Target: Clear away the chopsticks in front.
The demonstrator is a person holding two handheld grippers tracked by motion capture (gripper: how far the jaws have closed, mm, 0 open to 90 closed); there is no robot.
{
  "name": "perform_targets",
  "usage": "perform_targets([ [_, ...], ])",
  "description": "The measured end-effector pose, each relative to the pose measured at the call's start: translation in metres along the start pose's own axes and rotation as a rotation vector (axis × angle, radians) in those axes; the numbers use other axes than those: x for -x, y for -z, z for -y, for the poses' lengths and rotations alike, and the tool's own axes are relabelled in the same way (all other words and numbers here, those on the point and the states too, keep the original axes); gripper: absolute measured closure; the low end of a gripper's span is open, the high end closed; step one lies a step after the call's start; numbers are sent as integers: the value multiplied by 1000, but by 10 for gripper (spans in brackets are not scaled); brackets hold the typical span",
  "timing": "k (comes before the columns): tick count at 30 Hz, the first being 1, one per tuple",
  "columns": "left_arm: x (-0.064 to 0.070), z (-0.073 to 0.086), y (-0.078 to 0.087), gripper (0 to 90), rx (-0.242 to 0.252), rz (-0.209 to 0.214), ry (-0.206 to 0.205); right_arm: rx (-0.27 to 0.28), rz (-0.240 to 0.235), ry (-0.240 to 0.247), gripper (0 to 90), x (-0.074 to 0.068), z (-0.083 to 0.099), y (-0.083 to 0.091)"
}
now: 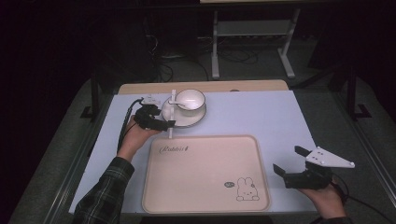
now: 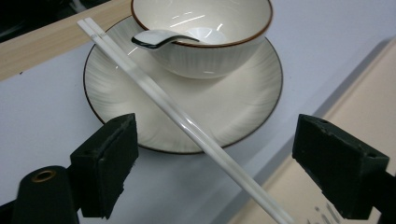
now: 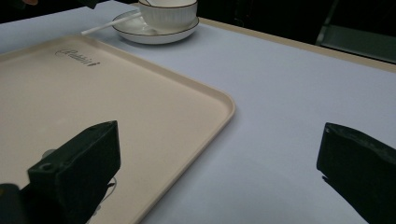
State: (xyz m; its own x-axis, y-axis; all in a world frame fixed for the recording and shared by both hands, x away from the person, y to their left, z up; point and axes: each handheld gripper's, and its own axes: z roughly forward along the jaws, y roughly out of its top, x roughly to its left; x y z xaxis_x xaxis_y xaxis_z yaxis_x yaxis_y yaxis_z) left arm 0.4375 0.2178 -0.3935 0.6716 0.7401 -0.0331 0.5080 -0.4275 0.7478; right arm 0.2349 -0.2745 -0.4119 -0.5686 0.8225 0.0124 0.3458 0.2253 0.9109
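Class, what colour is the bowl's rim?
Brown on the white bowl; the left gripper view shows it best.

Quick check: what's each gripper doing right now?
Left gripper: open, jaws either side of the chopsticks, not gripping.
Right gripper: open, holding nothing, over the tray edge.

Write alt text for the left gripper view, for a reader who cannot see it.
The open left gripper hovers with its two black jaws on either side of a pair of white chopsticks that lies slanted across the rim of a white plate. On the plate stands a white bowl with a spoon in it, and the corner of a beige tray shows at right.
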Motion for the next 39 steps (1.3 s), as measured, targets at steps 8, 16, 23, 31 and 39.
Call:
perform_targets([
  [8,-9,-13,-20,314,-53,-19,7,2,1,-6,0,2,1,1],
  [16,-15,-18,-41,451,-148,-35,31,5,0,-9,0,2,1,1],
  [23,-15,-17,-50,539,-188,-52,36,4,1,-5,0,2,1,1],
  [31,-18,-17,-56,634,-209,-92,39,4,0,-5,0,1,0,1],
  [39,-24,-19,-63,694,-201,-132,52,6,2,-10,0,2,1,2],
])
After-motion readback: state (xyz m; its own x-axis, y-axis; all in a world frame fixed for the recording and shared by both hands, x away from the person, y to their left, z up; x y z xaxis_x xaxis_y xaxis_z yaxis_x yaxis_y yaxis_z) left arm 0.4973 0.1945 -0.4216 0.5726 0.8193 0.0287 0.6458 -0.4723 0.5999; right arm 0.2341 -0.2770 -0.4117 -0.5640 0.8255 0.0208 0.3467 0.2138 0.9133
